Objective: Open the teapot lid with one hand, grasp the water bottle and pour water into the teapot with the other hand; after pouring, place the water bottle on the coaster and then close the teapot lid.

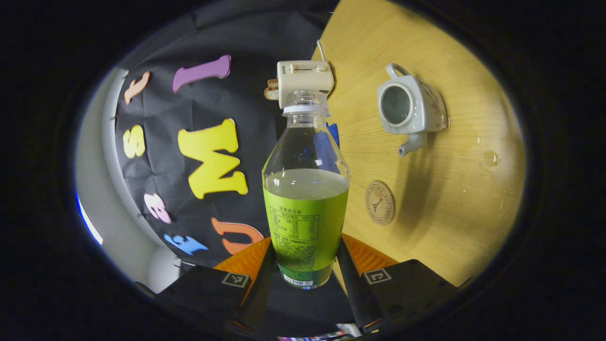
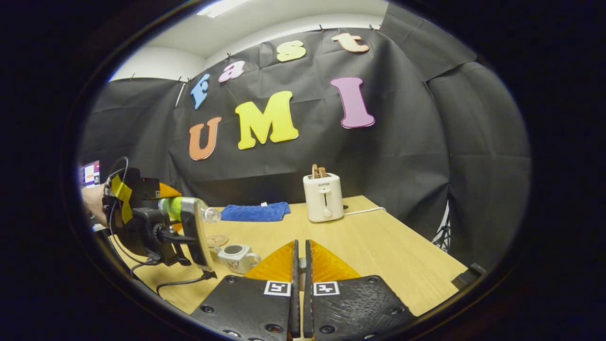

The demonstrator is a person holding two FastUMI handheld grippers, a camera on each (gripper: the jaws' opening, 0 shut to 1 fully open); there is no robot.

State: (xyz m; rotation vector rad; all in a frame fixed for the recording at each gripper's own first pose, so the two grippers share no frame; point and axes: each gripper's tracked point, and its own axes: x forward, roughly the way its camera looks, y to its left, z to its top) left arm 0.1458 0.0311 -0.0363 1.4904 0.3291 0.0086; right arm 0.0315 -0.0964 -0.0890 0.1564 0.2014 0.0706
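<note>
The clear water bottle (image 1: 305, 189) with a green label has no cap, and my left gripper (image 1: 306, 267) is shut on its lower body. In the right gripper view the left gripper (image 2: 189, 227) holds the bottle (image 2: 177, 207) lying nearly level, its mouth above and to the left of the white teapot (image 2: 236, 255). No water is streaming out. The teapot (image 1: 409, 106) stands lidless on the table, near the round coaster (image 1: 379, 202). My right gripper (image 2: 301, 255) hangs above the table, fingers almost together on a small pale piece, seemingly the lid's knob.
A white toaster (image 2: 323, 196) with toast stands at the back of the wooden table (image 2: 378, 246), its cord running right. A blue cloth (image 2: 255, 211) lies to its left. A hand (image 2: 92, 201) holds the left gripper. A water drop (image 1: 491, 157) sits on the tabletop.
</note>
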